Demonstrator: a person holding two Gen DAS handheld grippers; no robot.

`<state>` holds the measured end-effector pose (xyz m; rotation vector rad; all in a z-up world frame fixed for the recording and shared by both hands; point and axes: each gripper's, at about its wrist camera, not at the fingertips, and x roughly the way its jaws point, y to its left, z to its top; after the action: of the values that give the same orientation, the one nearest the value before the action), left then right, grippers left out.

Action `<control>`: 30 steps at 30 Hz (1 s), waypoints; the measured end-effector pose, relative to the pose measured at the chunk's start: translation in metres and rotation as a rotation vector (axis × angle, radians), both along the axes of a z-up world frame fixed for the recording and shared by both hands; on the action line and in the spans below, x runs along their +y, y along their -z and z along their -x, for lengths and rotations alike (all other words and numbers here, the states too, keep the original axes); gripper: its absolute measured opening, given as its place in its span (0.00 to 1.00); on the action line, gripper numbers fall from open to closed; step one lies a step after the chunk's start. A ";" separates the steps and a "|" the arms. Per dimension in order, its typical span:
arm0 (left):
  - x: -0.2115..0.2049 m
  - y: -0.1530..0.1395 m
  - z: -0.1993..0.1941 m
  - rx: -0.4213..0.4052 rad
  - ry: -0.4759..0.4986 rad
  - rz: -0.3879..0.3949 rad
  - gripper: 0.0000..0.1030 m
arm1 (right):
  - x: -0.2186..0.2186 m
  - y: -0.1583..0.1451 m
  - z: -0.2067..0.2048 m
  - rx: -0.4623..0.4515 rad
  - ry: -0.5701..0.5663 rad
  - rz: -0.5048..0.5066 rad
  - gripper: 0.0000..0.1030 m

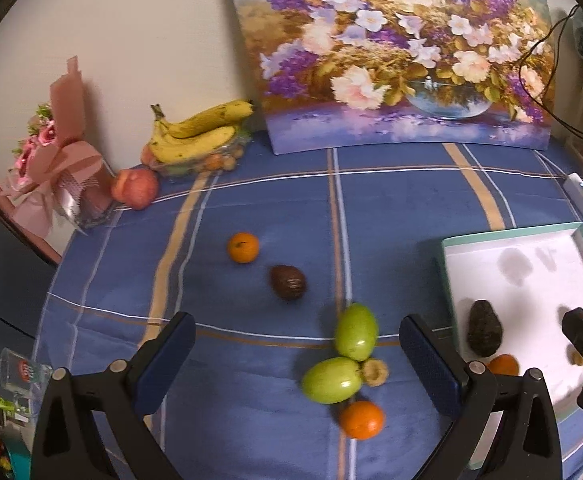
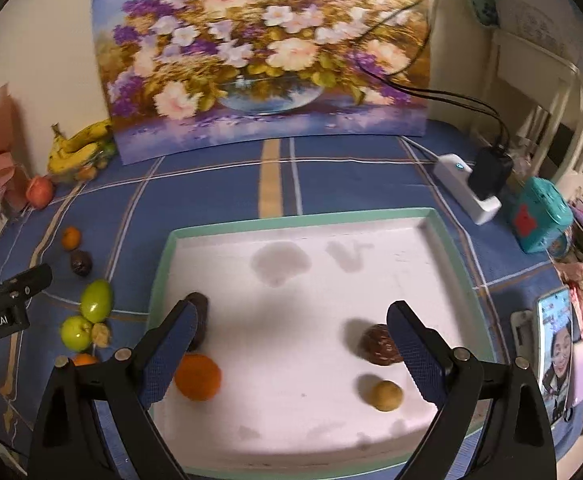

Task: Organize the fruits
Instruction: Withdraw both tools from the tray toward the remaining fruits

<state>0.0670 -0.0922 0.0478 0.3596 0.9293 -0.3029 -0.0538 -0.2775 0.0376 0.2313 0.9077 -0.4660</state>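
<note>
The desk (image 1: 391, 208), under a blue plaid cloth, is filling both views, with a flower painting (image 2: 263, 52) standing across the top. The white tray (image 2: 457, 256) with a teal rim is lying at centre in the right wrist view. The right gripper (image 2: 291, 344) is hanging over it, its fingers (image 2: 169, 354) spread wide and gripping nothing; one avocado (image 2: 201, 304) and one orange (image 2: 198, 377) are showing by the left finger, one brown round fruit (image 2: 377, 344) and one small tan fruit (image 2: 387, 395) by the right. In the left wrist view the left gripper (image 1: 297, 354) is standing wide open and empty over loose fruit at lower centre: two green fruits (image 1: 356, 332), two oranges (image 1: 361, 419), one dark avocado (image 1: 288, 282), one small tan fruit (image 1: 374, 372). One banana bunch (image 1: 199, 132) and one peach (image 1: 135, 189) are lying at upper left.
</note>
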 end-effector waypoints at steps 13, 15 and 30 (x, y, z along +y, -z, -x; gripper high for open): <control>0.064 -0.017 -0.012 -0.042 -0.089 0.045 1.00 | 0.042 0.005 -0.025 -0.004 -0.139 -0.108 0.93; 0.074 -0.018 -0.015 -0.035 -0.104 0.058 1.00 | 0.052 0.007 -0.031 -0.001 -0.165 -0.116 0.93; 0.118 0.008 -0.019 0.086 -0.167 0.105 1.00 | 0.112 0.027 -0.061 0.071 -0.289 -0.185 0.93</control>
<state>0.0862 0.0255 0.0393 0.1723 1.0166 -0.2147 0.0076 -0.1652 0.0108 0.2487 1.0366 -0.1231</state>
